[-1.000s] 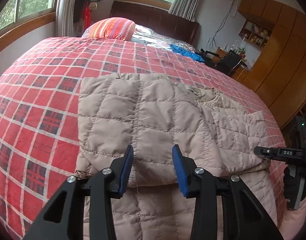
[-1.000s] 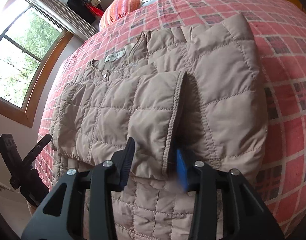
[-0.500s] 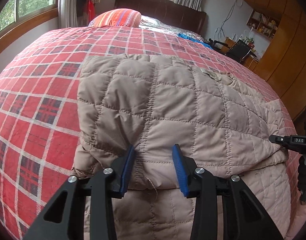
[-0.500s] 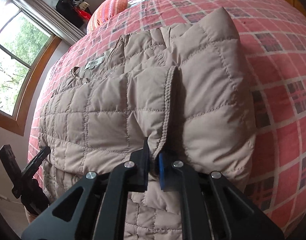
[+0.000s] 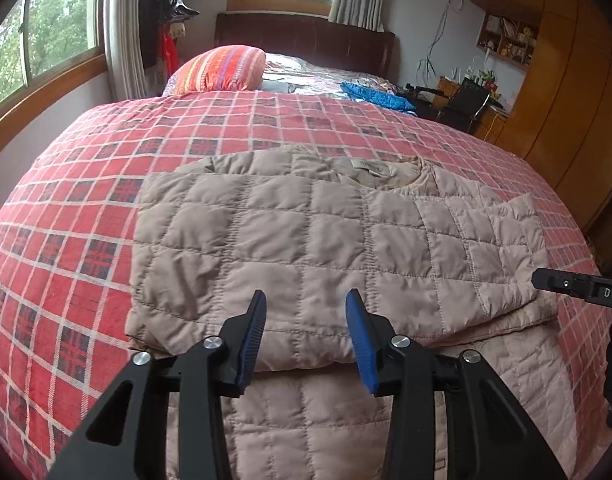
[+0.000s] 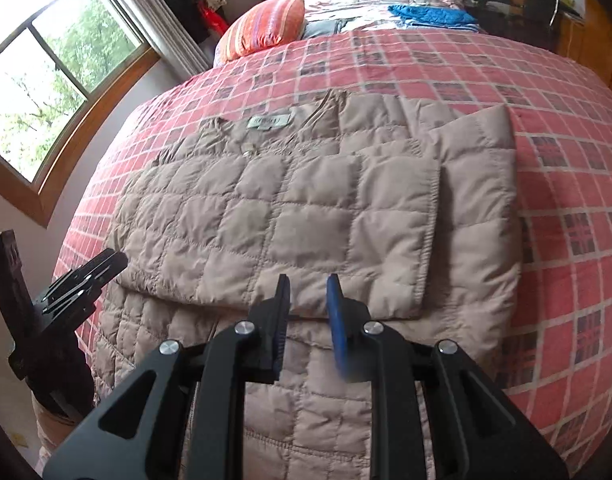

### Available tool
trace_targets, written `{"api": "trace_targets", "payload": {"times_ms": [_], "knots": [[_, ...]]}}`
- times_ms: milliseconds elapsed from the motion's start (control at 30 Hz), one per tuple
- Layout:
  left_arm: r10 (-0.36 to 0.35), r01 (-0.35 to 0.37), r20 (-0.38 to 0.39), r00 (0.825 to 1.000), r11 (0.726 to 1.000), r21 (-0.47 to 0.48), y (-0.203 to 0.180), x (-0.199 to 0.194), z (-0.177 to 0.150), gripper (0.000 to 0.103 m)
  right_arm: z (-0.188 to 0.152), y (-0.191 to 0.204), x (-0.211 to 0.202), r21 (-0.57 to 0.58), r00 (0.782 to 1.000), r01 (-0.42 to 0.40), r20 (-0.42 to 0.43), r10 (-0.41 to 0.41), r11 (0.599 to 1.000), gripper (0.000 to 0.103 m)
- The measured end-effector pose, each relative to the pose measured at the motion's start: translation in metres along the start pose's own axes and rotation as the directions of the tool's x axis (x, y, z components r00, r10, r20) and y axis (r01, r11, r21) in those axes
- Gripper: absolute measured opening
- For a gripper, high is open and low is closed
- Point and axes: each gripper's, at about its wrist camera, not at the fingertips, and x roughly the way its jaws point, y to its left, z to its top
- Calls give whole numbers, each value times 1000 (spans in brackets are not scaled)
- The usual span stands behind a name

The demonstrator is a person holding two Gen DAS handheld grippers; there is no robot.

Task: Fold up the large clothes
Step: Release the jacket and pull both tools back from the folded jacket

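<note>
Both tongs have let go and pulled back since half a second ago: left tongs (image 5: 306, 332) gape wide, right tongs (image 6: 308, 304) stand narrowly parted, each empty at lower centre. One quilted jacket (image 5: 326, 248) lies mid-frame on the bed (image 5: 85, 208), sides folded in; its hem half looks still unfolded. Farther off, one striped pillow (image 5: 221, 68).

This is a bedroom in a home. A large bed (image 5: 85, 200) with a red checked cover fills the room, with a striped pillow (image 5: 219, 69) and a dark headboard (image 5: 306, 42) at the far end. Wooden wardrobes (image 5: 566, 80) stand at the right, curtained windows (image 5: 57, 40) at the left.
</note>
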Motion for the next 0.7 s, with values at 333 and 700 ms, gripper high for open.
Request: {"api": "trace_targets", "payload": {"times_ms": [333,700], "knots": [[51,-47,-74,996,997,53,-5,42,-16,42,2,-13,60,33,994,45,-100,-42,998,13],[57,-54,-73,996,997,49,-4,27,-14,42,-9,-20,29,69,998,-54,-24,56,996,32]]}}
